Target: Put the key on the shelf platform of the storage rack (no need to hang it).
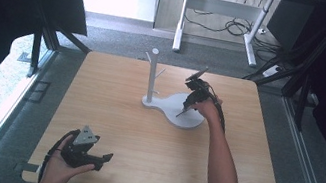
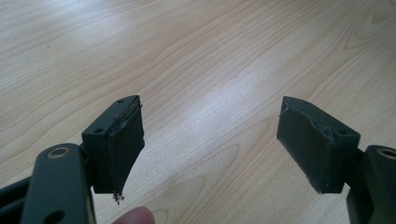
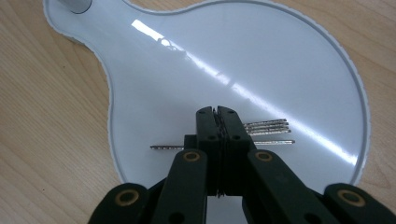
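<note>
A white stand has an upright post with pegs (image 1: 152,74) and a flat, glossy, pear-shaped tray (image 1: 169,104) (image 3: 243,51) as its base. My right gripper (image 1: 187,107) (image 3: 217,111) hovers just over the tray's round end, pointing down at it. Its jaws are shut on a thin silvery metal piece (image 3: 268,127), which sticks out on both sides of the pads. My left gripper (image 1: 106,158) (image 2: 210,103) rests in a hand at the table's front left corner, open, with bare wood between its pads.
The wooden table (image 1: 111,113) carries the stand near its far middle. A desk frame and cables (image 1: 233,28) stand on the floor beyond the far edge. Dark panels flank both sides.
</note>
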Demonstrator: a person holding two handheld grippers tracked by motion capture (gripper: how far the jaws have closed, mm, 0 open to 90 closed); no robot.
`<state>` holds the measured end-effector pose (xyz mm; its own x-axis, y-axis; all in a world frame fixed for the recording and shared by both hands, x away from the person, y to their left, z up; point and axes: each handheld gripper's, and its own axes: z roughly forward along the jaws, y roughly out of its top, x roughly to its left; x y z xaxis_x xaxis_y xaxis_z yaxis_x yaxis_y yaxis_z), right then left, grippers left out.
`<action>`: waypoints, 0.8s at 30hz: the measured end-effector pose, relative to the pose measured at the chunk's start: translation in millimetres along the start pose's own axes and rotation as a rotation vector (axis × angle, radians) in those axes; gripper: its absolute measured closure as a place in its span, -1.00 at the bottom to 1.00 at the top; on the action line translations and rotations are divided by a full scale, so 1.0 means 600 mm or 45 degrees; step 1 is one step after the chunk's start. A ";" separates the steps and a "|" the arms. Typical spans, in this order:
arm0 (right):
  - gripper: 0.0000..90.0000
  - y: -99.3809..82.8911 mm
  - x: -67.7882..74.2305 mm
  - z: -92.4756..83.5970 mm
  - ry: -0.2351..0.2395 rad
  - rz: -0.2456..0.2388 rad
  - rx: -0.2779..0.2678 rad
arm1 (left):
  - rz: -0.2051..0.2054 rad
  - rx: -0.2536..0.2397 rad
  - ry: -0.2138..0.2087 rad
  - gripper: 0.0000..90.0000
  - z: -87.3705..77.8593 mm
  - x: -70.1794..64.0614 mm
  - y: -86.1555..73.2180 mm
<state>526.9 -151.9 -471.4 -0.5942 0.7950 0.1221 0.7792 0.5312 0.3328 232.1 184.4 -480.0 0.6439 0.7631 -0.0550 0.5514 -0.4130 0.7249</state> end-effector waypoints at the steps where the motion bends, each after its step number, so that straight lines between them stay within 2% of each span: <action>1: 0.97 0.000 0.001 0.001 0.005 0.002 0.000 | 0.004 0.003 -0.001 -0.48 0.000 0.000 0.000; 16: 0.96 -0.005 0.003 0.003 0.002 -0.012 -0.012 | 0.007 0.008 -0.004 -0.48 0.003 -0.003 0.001; 24: 0.85 -0.007 0.008 0.002 -0.002 -0.031 -0.007 | 0.005 0.011 -0.003 -0.49 0.004 -0.002 0.000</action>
<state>521.3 -149.9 -473.4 -0.6123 0.7826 0.1123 0.7636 0.5485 0.3406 232.7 182.4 -482.0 0.6473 0.7604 -0.0534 0.5534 -0.4206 0.7189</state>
